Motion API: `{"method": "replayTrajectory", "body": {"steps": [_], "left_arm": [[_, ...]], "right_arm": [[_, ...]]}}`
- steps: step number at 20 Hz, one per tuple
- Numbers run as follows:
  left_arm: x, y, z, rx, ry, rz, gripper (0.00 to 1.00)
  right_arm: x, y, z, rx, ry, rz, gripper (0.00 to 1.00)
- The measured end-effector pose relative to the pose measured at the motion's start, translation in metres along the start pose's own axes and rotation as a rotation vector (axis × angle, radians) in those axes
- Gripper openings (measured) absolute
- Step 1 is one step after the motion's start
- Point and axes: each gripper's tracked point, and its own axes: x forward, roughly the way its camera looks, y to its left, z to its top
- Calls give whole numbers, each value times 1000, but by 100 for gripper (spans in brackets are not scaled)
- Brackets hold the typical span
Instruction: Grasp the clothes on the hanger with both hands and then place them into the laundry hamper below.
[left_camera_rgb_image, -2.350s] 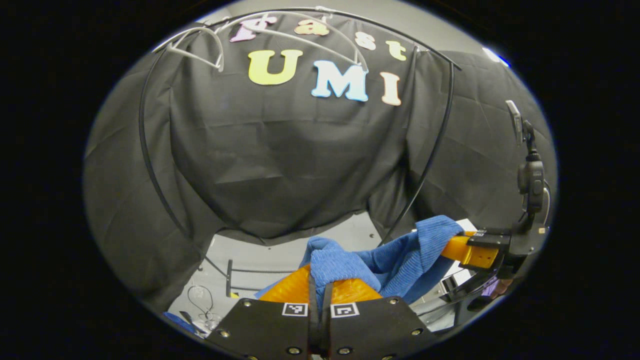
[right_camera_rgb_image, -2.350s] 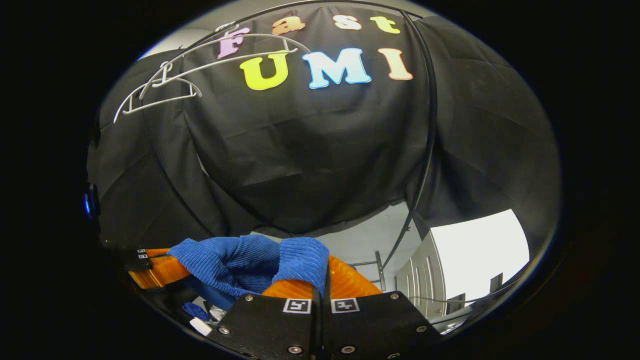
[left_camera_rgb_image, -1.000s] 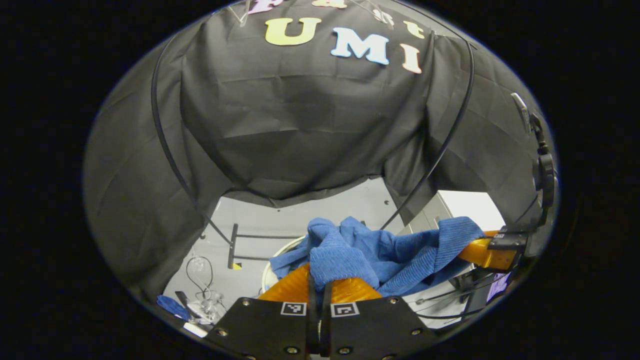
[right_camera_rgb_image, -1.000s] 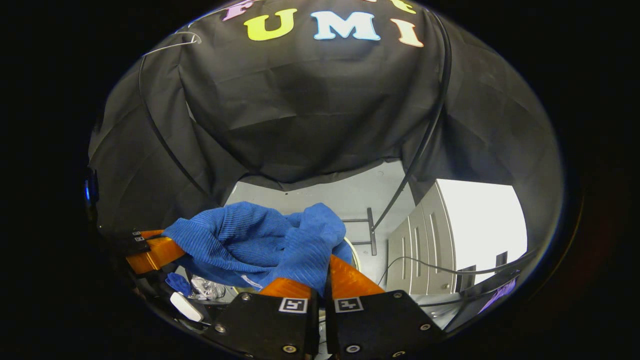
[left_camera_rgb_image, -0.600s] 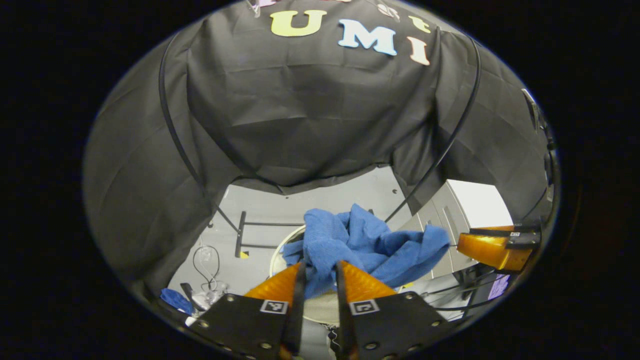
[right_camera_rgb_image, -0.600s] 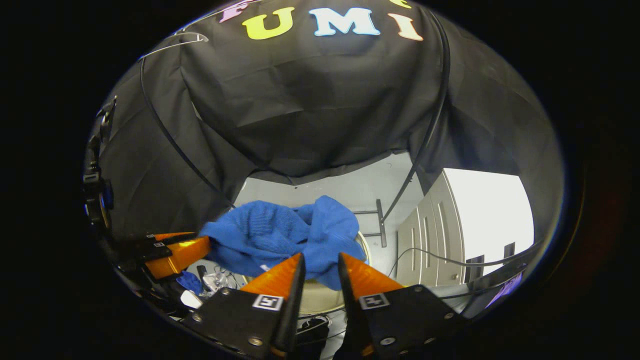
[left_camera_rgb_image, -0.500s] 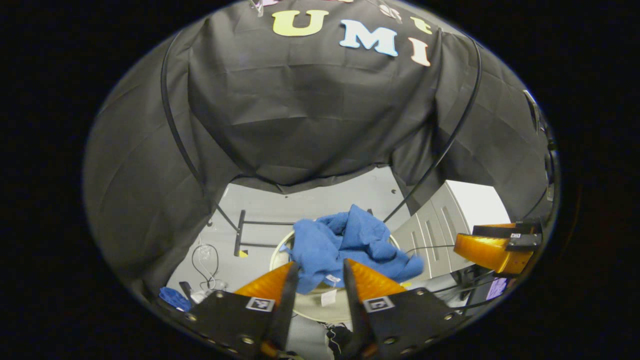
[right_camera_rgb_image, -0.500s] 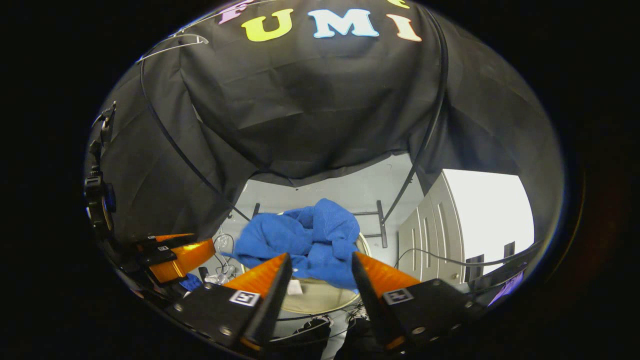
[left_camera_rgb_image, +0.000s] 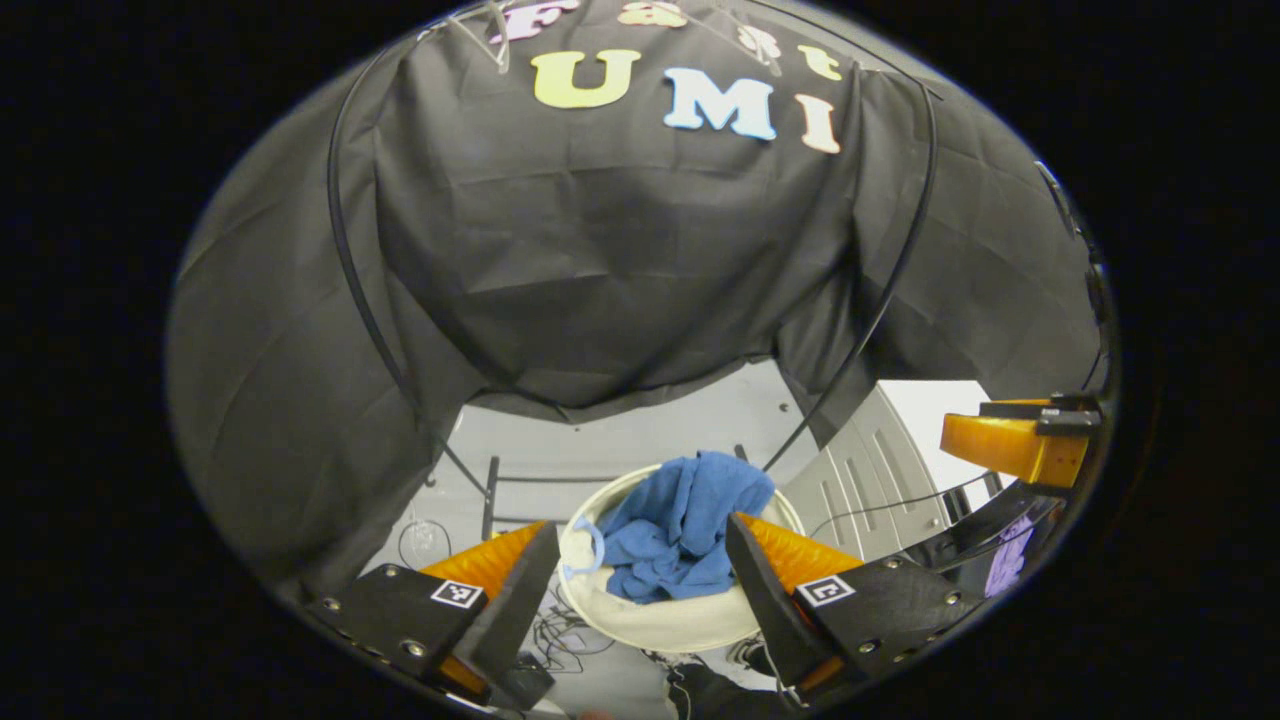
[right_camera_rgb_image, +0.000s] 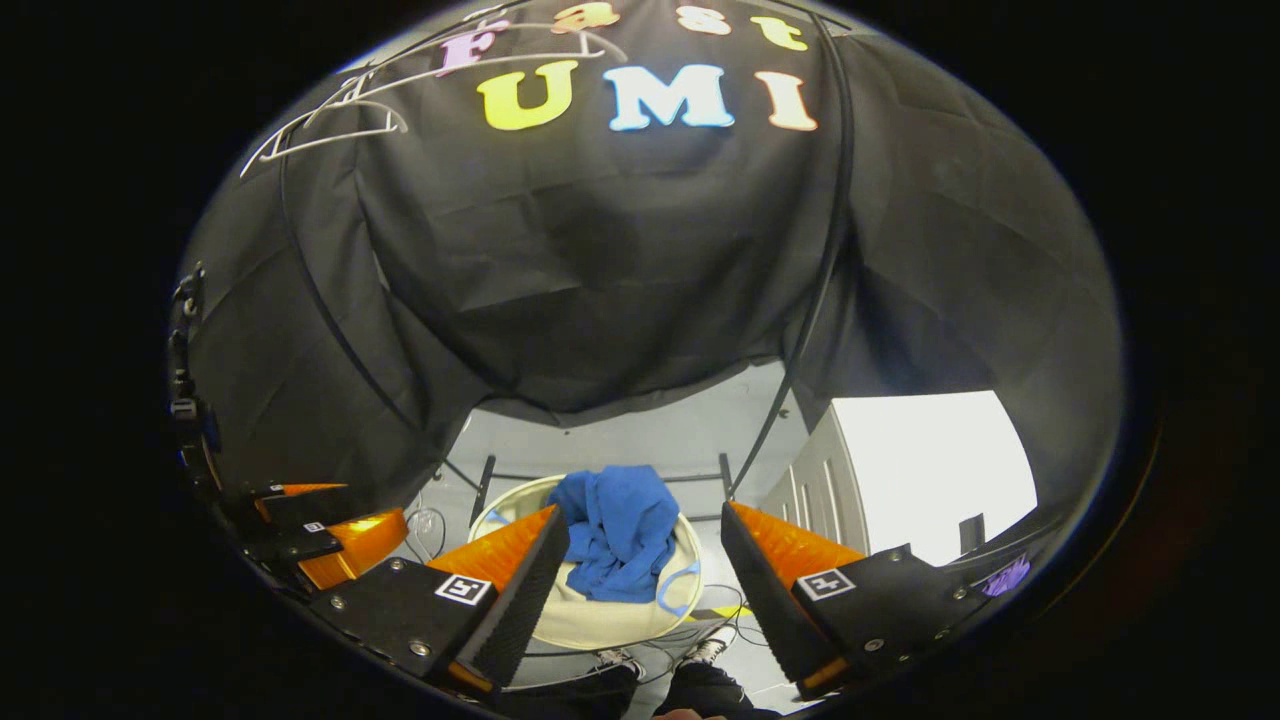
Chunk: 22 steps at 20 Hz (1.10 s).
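Observation:
A crumpled blue garment (left_camera_rgb_image: 680, 535) (right_camera_rgb_image: 618, 535) lies inside the round cream laundry hamper (left_camera_rgb_image: 660, 625) (right_camera_rgb_image: 600, 620) on the floor below. Above the hamper my left gripper (left_camera_rgb_image: 640, 535) stands open, its orange fingers wide apart with nothing between them. My right gripper (right_camera_rgb_image: 645, 525) is likewise open and empty over the hamper. Farther off, the right gripper's orange finger (left_camera_rgb_image: 1010, 445) appears at the right edge of the left gripper view, and the left gripper's finger (right_camera_rgb_image: 345, 545) at the lower left of the right gripper view. Bare white hangers (right_camera_rgb_image: 330, 125) hang on the rail at the top.
A black rack frame (left_camera_rgb_image: 880, 300) arches in front of the booth wall, with its base bars (left_camera_rgb_image: 490, 490) on the grey floor behind the hamper. A white cabinet (right_camera_rgb_image: 900, 470) stands to the right. Cables (left_camera_rgb_image: 420, 535) lie on the floor to the left.
Both grippers, shut on the blue garment a second ago, have opened wide. The garment has dropped from them into the hamper, and both grippers have risen slightly.

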Motion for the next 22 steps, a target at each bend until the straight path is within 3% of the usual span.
{"method": "replayTrajectory", "body": {"steps": [4,9,13,17,22], "left_arm": [[-50,-9,63,79,-143,32,98],[-99,-48,146,81,-312,74,98],[-144,-91,193,-15,-392,106,98],[-195,-121,244,-123,-494,151,98],[-254,-138,287,-157,-649,222,98]], "right_arm": [[-21,-28,36,68,-97,-30,95],[-46,-68,97,82,-252,-28,95],[-79,-100,144,114,-373,29,92],[-114,-141,179,66,-473,31,93],[-147,-160,231,29,-637,76,95]]}}
